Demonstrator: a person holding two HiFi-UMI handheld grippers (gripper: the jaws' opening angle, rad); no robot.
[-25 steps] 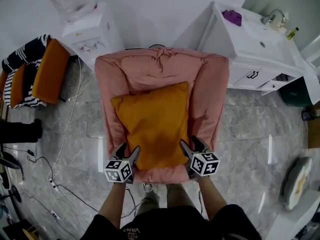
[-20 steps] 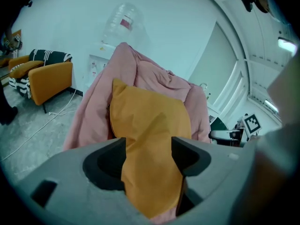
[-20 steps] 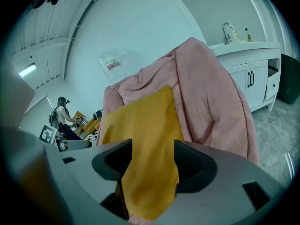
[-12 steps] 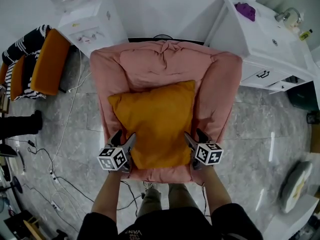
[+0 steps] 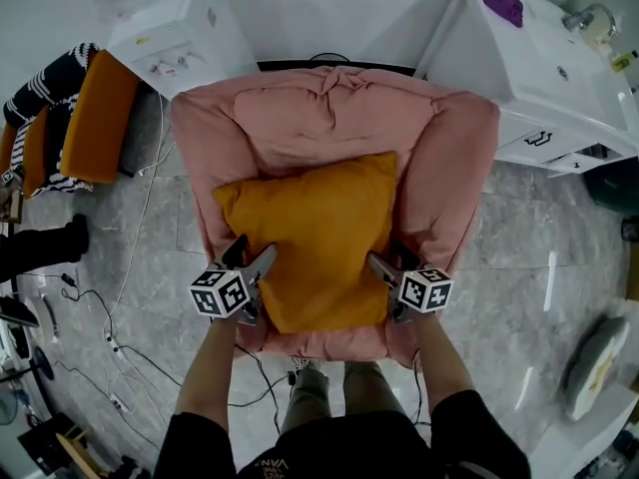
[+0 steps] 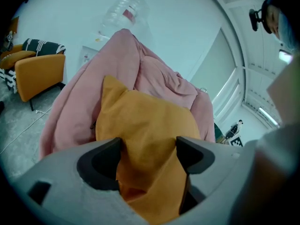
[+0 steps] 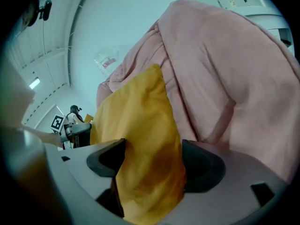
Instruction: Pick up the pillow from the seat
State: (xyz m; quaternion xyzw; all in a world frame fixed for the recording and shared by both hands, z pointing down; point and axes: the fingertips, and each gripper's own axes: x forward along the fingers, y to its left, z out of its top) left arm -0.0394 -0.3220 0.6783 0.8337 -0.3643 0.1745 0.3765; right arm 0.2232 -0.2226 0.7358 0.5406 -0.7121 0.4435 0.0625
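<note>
Lying on the seat of the pink armchair [image 5: 329,118], the orange pillow [image 5: 318,236] is judged soft and light, best pinched at its near side edges, which are seen unpressed between the widely spread, opening jaws of the left gripper [image 5: 254,258] and the right gripper [image 5: 390,262].

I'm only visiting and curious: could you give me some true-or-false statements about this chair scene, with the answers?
The pillow is orange. True.
The armchair is blue. False: it is pink.
The pillow lies on the floor. False: it rests on the armchair's seat.
Pillow fabric sits between the jaws of the left gripper and of the right gripper. True; both pairs of jaws are opening.
A purple thing lies on the white counter. True.
</note>
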